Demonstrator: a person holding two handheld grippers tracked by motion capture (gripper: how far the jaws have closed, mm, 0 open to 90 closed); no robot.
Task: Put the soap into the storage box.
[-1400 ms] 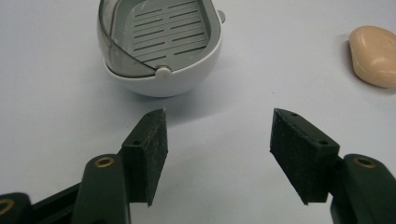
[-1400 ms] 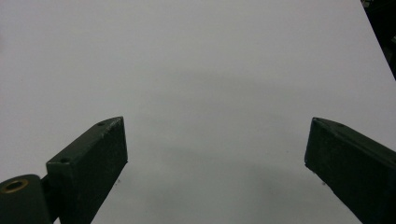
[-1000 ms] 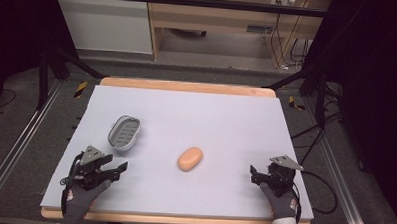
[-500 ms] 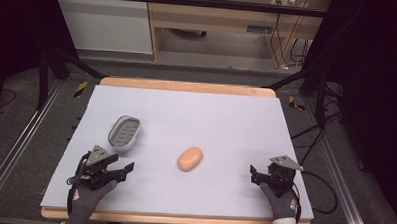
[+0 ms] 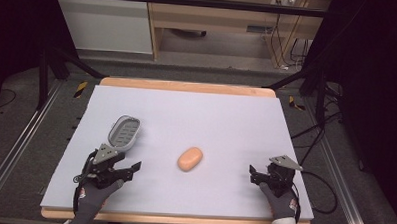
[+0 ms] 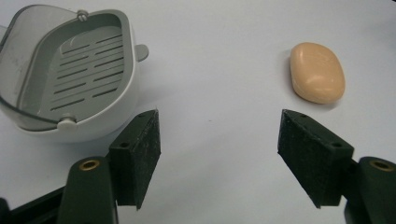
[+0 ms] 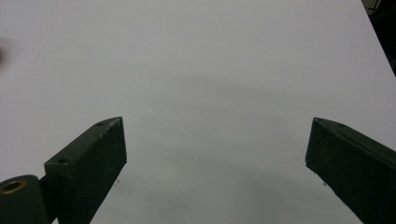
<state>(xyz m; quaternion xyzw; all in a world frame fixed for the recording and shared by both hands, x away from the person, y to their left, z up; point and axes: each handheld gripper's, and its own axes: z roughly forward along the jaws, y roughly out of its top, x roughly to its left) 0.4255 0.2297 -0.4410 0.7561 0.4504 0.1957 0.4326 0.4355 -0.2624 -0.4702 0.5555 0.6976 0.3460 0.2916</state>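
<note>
A peach-coloured bar of soap (image 5: 190, 158) lies near the middle of the white table top (image 5: 221, 113). A grey slotted soap dish (image 5: 124, 130) with a clear hinged lid sits to its left. My left gripper (image 5: 127, 162) is open just in front of the dish, with nothing between its jaws. In the left gripper view, the left gripper (image 6: 219, 140) has the dish (image 6: 70, 74) at upper left and the soap (image 6: 317, 72) at upper right. My right gripper (image 5: 254, 175) stands open at the front right, apart from both objects. The right gripper (image 7: 217, 140) looks over bare table top.
The table has a wooden rim (image 5: 187, 85) at the back. Metal floor rails (image 5: 15, 150) run along both sides, and cables (image 5: 323, 196) trail off the right edge. A cabinet (image 5: 214, 22) stands beyond the far edge.
My left gripper has shifted right and a little forward, closer to the soap dish. The right gripper, soap and dish have stayed put.
</note>
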